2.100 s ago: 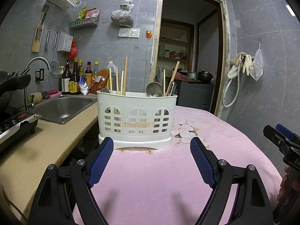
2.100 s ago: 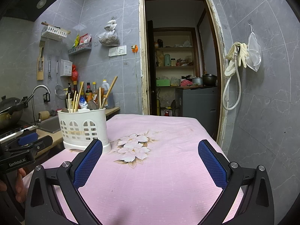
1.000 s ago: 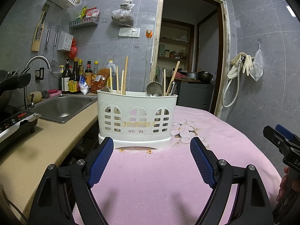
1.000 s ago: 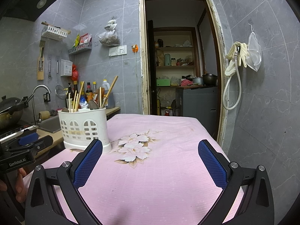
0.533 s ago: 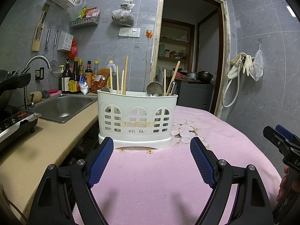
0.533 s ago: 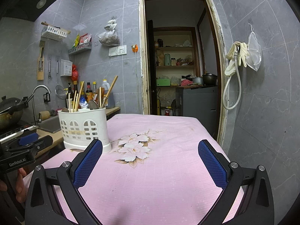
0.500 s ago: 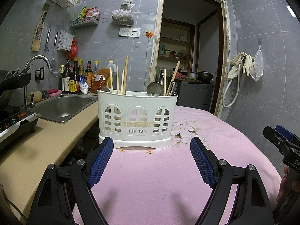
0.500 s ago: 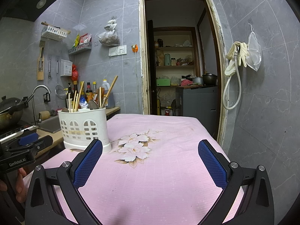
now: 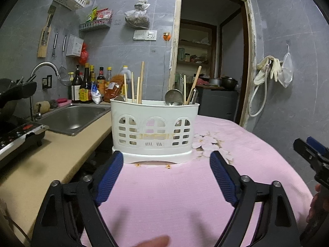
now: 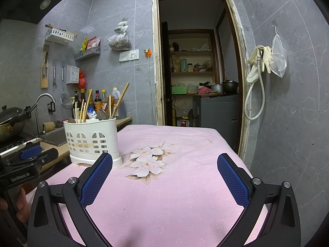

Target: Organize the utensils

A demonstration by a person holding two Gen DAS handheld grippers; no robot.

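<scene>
Left wrist view: the left gripper (image 9: 166, 164) stands wide apart and empty, as before, facing the white holder (image 9: 155, 131) on the pink tablecloth (image 9: 174, 195); chopsticks (image 9: 139, 82) and spoon (image 9: 174, 97) stand inside.

Right wrist view: the right gripper (image 10: 164, 168) is also unchanged, apart and empty. Sorting may be pending or finished.

Grey tiled walls (image 10: 287, 103), open doorway (image 10: 197, 61), sink (image 9: 72, 119) beside pink-clothed table (image 10: 174, 185).

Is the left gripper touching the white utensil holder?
Apart. In the right wrist view the left gripper sits off to the holder's side, with counter visible between them.
</scene>
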